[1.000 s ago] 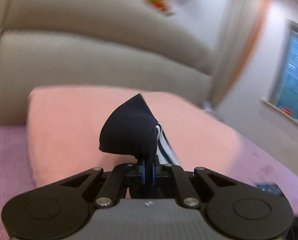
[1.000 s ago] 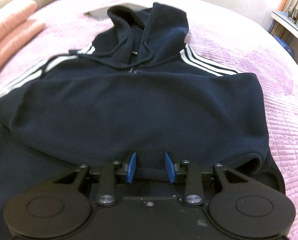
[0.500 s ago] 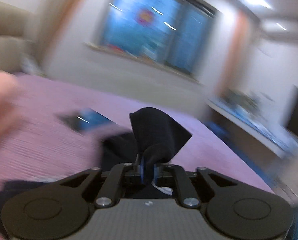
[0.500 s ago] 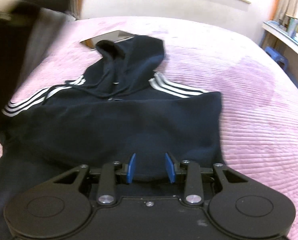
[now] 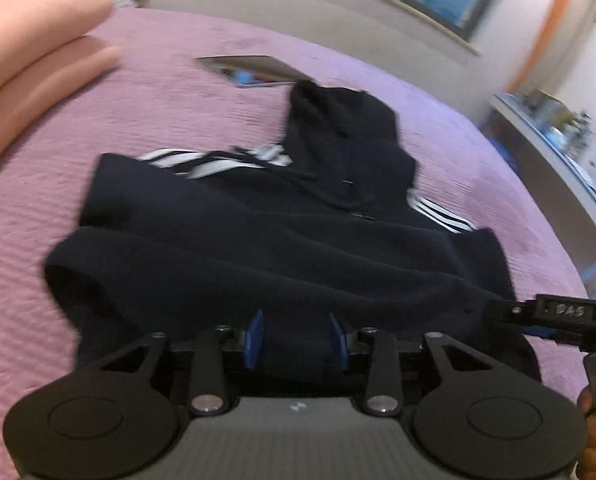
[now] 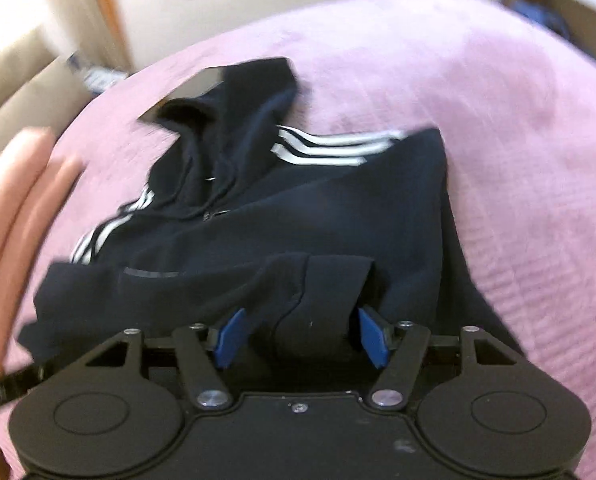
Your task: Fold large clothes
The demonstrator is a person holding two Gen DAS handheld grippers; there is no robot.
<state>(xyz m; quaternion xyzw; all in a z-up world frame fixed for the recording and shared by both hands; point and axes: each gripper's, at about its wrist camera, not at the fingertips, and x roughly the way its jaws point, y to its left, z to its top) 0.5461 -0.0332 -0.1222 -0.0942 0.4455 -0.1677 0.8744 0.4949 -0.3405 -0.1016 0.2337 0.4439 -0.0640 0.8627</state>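
A dark navy hoodie [image 5: 281,240] with white sleeve stripes lies on the purple bedspread [image 5: 157,92], both sleeves folded across its body and the hood at the far end. My left gripper [image 5: 295,340] is open and empty over the hoodie's near hem. The right gripper shows at that view's right edge [image 5: 554,316]. In the right wrist view the hoodie [image 6: 318,208] fills the middle. My right gripper [image 6: 300,336] is open, with a folded cuff [image 6: 318,300] lying between its blue fingers [image 6: 227,336].
Pink pillows [image 5: 29,48] lie at the left of the bed. A flat tablet-like object [image 5: 253,70] lies beyond the hood. A shelf [image 5: 558,148] runs along the right wall. A beige headboard [image 6: 13,64] stands at the left.
My left gripper carried the striped sleeve across, laid it over the hoodie's body and opened. My right gripper opened wider and swung left over the cuff.
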